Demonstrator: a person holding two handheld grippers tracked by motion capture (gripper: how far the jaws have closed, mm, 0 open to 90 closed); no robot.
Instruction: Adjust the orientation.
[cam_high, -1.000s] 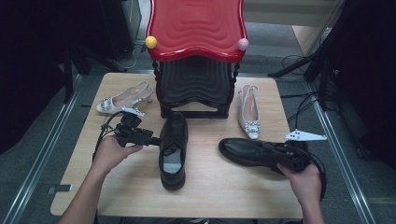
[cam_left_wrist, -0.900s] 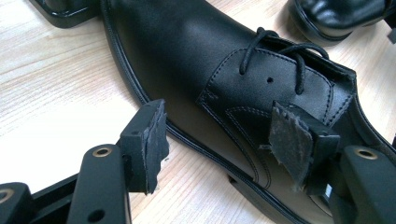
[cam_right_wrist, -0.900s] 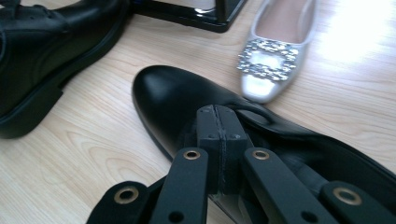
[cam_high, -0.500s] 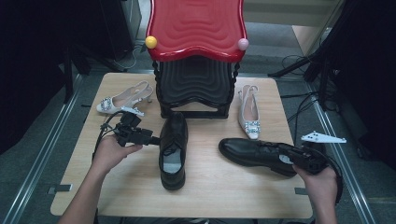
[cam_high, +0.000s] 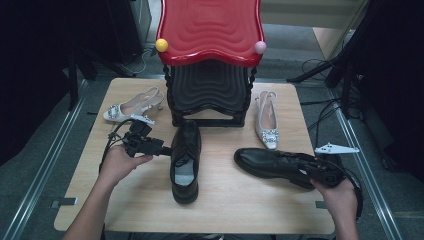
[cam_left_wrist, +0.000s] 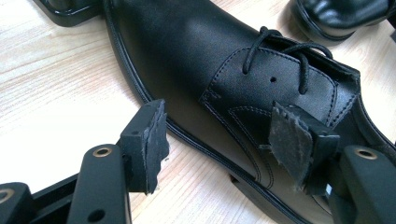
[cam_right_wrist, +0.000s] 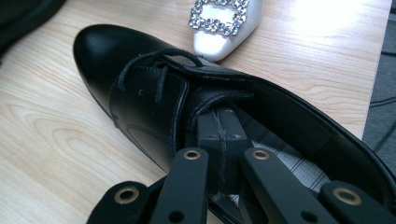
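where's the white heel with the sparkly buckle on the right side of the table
In the high view the white heel lies on the table's right side, just right of the black rack, its buckled toe pointing toward the black shoe held by the right gripper.

**Black claws, bare forearms**

Both forearms are bare, no sleeves. The left claw (cam_left_wrist: 224, 140) has matte black jaws with frayed grey pads and brass-ringed rivets. The right claw (cam_right_wrist: 219, 126) matches; a black cable (cam_high: 111, 141) trails, and a grey three-cornered plate (cam_high: 336, 149) tops it.

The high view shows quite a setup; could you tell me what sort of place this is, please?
Probably a lab or recording workspace, not a home: a bare wooden table holding staged shoes and a red and black shoe rack, metal rails alongside, and cables on grey floor.
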